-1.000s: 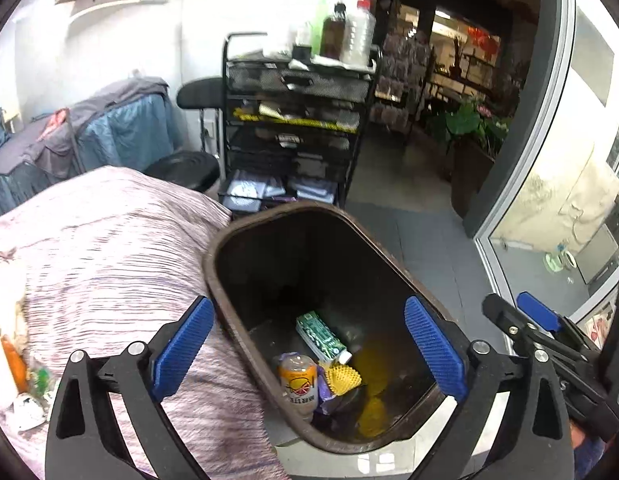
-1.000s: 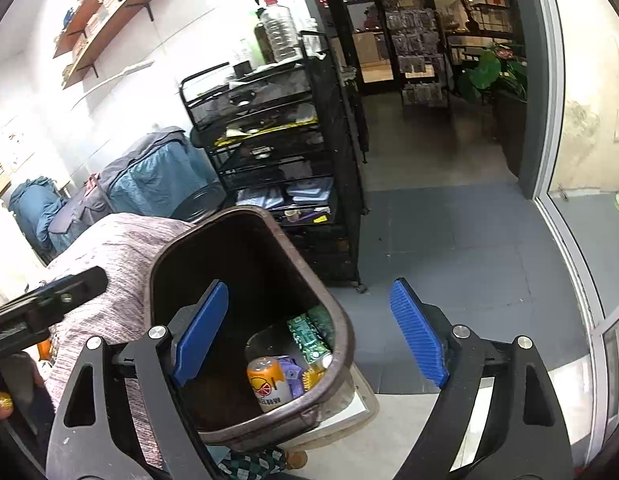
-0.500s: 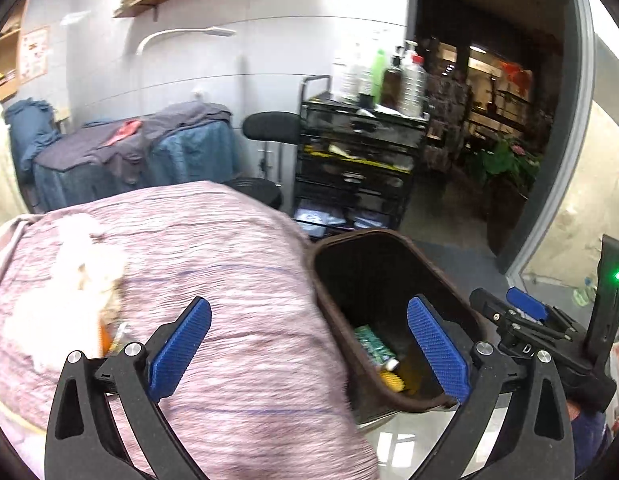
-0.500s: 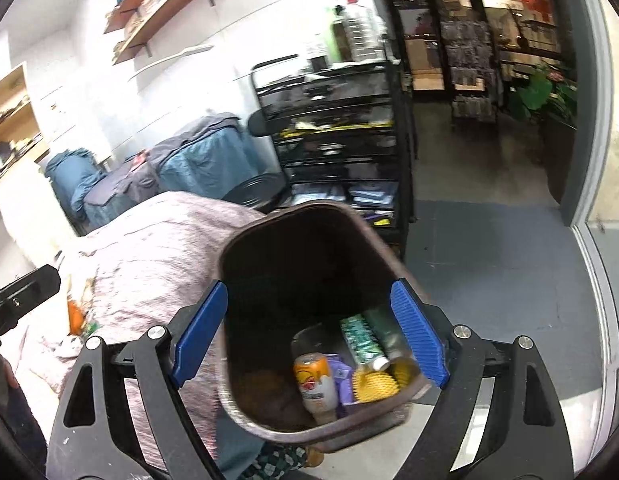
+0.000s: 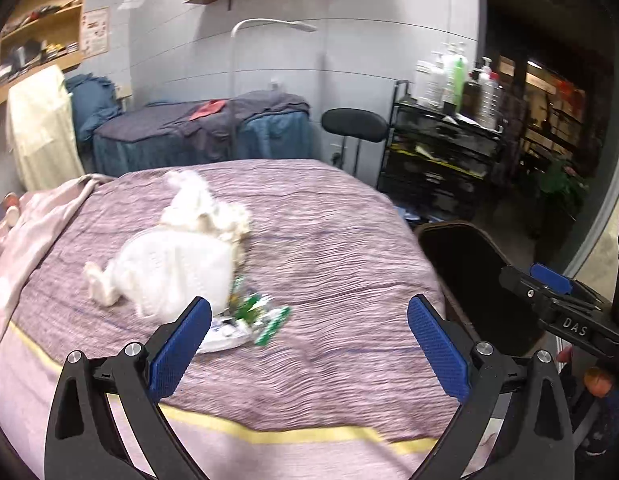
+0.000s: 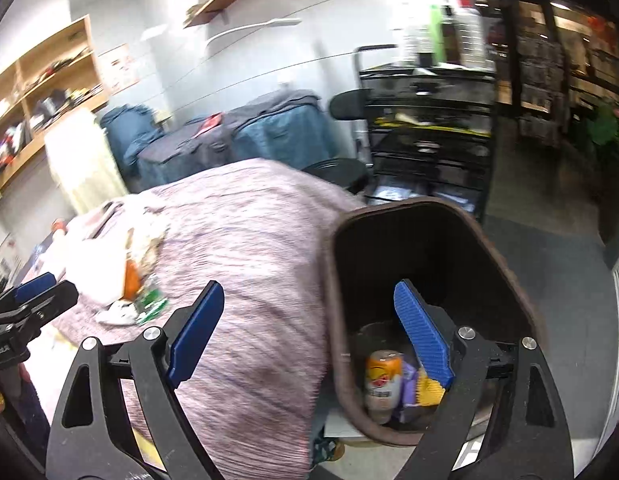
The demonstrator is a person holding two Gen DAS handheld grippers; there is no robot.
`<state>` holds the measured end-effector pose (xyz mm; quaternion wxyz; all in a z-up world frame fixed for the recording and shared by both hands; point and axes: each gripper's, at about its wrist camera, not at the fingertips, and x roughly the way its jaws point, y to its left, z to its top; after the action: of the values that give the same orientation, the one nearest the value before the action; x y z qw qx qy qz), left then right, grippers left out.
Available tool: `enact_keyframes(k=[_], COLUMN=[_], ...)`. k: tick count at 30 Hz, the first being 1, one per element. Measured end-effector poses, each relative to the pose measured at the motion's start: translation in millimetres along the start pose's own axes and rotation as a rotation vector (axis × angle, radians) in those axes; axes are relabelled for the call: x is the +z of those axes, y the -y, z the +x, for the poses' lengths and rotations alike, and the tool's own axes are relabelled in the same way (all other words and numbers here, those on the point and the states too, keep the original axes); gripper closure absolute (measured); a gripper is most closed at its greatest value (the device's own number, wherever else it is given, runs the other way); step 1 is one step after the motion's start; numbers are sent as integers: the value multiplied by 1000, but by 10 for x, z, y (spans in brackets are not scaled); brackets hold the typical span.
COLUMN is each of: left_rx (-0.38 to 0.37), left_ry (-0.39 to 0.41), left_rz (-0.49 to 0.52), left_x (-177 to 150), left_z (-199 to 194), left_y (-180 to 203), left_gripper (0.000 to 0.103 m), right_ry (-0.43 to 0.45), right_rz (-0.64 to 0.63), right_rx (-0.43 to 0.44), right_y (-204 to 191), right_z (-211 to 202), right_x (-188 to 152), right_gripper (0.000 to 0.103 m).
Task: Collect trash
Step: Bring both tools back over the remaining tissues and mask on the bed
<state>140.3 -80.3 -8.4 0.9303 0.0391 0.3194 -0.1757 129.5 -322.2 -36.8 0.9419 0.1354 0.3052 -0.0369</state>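
Observation:
A pile of trash lies on the purple bedspread (image 5: 329, 248): white crumpled tissue and paper (image 5: 177, 256) and green-and-white wrappers (image 5: 257, 316). It shows in the right wrist view too (image 6: 121, 280), with an orange piece in it. My left gripper (image 5: 309, 348) is open and empty above the bed, just short of the wrappers. The brown trash bin (image 6: 441, 240) stands by the bed's right side and holds a can (image 6: 383, 376), a purple wrapper and a yellow piece. My right gripper (image 6: 309, 336) is open and empty, over the bin's left rim.
A black wire cart (image 5: 441, 160) with bottles on top stands behind the bin, with a black stool (image 5: 355, 124) beside it. Another bed with blue and grey covers (image 5: 201, 132) lies along the far wall. Grey floor (image 6: 549, 264) runs to the right of the bin.
Both grippers have swung left from over the bin toward the bed. The trash pile has come into the left wrist view. Both stay open and empty.

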Motion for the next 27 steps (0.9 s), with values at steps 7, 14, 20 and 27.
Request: enact_keyframes(k=[7,14,20,27], left_rx=[85,125,144,174], left_ry=[-31,-84,-92,-99], left_rz=[-85,-161,-211,-242], left_x=[-201,-380,-425,-447], left_z=[-64,-48,-59,-55], left_y=[-585,-1079,-1366,-1612], left_gripper=[6,6,6,6], right_ry=[-58,-126,-211,-261], right_rz=[-68,-138,-184,-276], right_rx=[125,224,334,401], right_y=[-506,-989,-1401,-1980], right_z=[188,390,626,851], right_x=[46,70,96,103], right_gripper=[17,17,17,17])
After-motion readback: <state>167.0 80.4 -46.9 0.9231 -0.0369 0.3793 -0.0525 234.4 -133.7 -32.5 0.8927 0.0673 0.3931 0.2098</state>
